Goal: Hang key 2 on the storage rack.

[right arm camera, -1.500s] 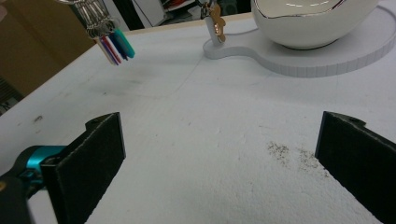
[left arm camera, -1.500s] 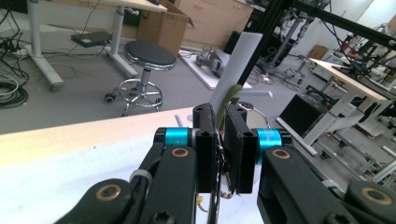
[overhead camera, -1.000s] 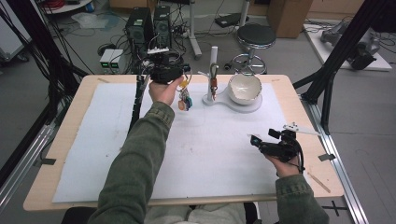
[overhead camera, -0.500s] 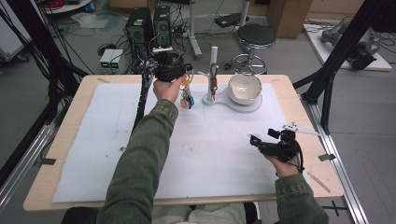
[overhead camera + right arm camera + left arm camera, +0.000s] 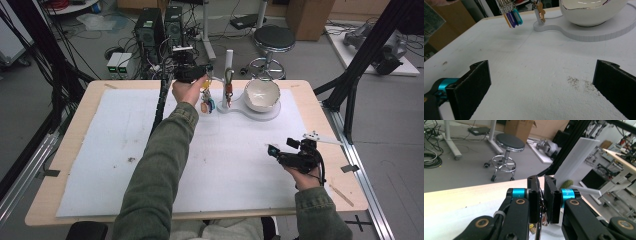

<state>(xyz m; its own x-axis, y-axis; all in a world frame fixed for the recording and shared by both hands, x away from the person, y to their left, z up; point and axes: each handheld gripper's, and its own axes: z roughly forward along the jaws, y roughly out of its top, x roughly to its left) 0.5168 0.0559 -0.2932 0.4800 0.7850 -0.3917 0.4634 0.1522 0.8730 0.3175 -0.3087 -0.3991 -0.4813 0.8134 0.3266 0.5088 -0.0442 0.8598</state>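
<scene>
Left gripper (image 5: 192, 75) is at the upper middle of the high view, over the far edge of the desk (image 5: 70, 150), just left of the white stand (image 5: 229, 65). Jaws clenched on a metal key ring; in the left gripper view the ring (image 5: 541, 213) sits pinched between the two black pads, jaws nearly together.

Key bunch (image 5: 206, 104) hangs below that gripper, clear of the white mat (image 5: 110, 150), just left of the stand's base. In the right gripper view the bunch (image 5: 511, 15) shows at top left: silver keys plus orange, purple and teal tags, dangling above the mat.

A second item (image 5: 228, 92) hangs on the stand's post, orange-brown, probably another key or fob; too small to tell. Same thing at top centre of the right gripper view (image 5: 540, 12).

White bowl (image 5: 261, 94) with a thin gold rim sits on the wide end of the stand's flat base (image 5: 272, 112), right of the post.

Right gripper (image 5: 295, 157) is at the lower right of the high view, held low over the mat, well apart from the keys. Jaws released: in the right gripper view both pads stand wide at the frame's left and right edges, only bare mat and a dark smudge (image 5: 581, 83) between them.

Black stool (image 5: 510, 142) on the floor beyond the desk.
</scene>
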